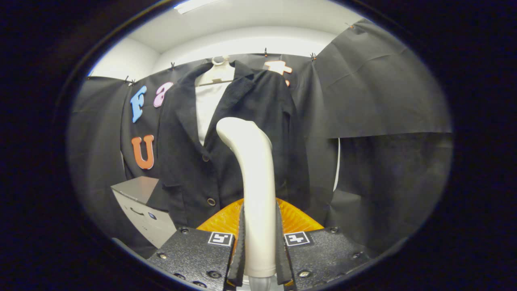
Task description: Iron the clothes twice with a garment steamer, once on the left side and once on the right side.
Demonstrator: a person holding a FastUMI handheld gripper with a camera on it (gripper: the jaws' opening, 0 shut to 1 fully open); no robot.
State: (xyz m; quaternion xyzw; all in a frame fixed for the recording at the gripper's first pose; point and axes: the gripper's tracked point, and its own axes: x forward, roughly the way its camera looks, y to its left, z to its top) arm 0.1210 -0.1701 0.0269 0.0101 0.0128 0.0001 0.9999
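A white garment steamer [255, 178] stands upright between the two fingers, its curved head bending toward the jacket. The gripper [259, 242] is shut on the steamer's handle, both fingers pressing its sides. Just beyond the steamer hangs a dark jacket [190, 161] on a white hanger [218, 70], with a white shirt [208, 105] showing between its lapels. Two buttons run down the jacket's front. The steamer head sits in front of the jacket's chest, slightly right of the buttons; whether it touches the cloth I cannot tell.
A grey cabinet [141, 202] stands low at the left, beside the jacket's hem. Black cloth walls close the booth on the left, behind and on the right [383, 101]. An orange ribbed part [226, 220] lies just behind the fingers.
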